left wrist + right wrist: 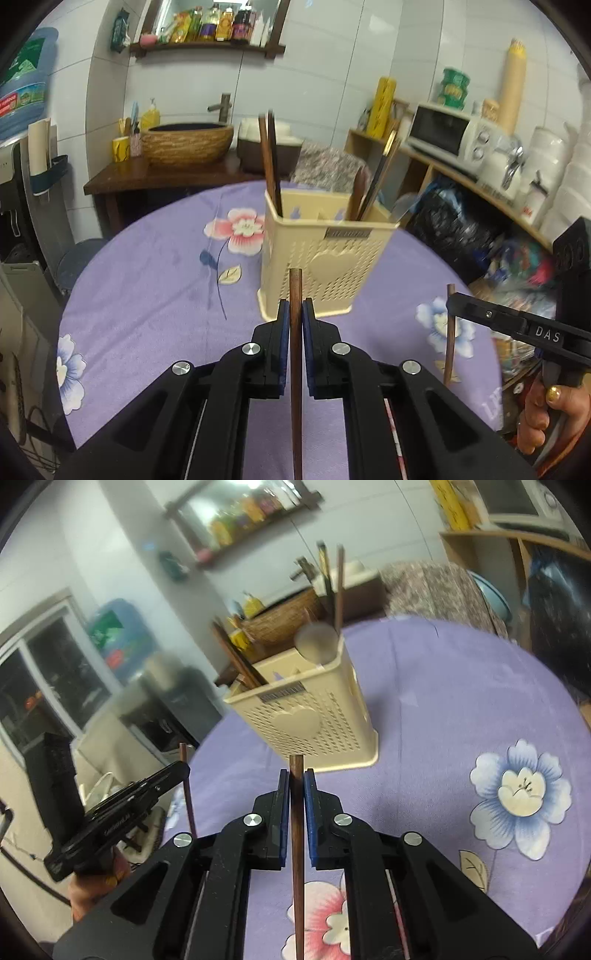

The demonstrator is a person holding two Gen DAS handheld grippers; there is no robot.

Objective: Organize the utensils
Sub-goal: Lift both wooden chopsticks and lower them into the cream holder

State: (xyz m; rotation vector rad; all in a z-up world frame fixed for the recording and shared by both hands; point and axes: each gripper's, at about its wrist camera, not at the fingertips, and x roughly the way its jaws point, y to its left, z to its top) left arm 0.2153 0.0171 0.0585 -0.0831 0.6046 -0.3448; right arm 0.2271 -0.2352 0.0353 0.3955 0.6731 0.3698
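Note:
My left gripper [295,307] is shut on a brown chopstick [295,373] that stands upright between its blue pads. My right gripper [296,777] is shut on a second brown chopstick [297,867], also upright. Each gripper shows in the other's view: the right gripper [451,297] at the right, the left gripper [183,770] at the left, both just in front of the holder. The cream perforated utensil holder [325,254] [314,723] stands on the purple flowered tablecloth [155,295]. It holds two dark chopsticks [271,162], a wooden spoon [317,642] and more sticks.
The table is round, and its edge falls away at the left and right. Behind it are a wooden counter with a woven basin [188,142], a microwave [443,134] on a shelf at the right, and dark bags [454,229] beside the table. A hand [546,413] grips the right tool.

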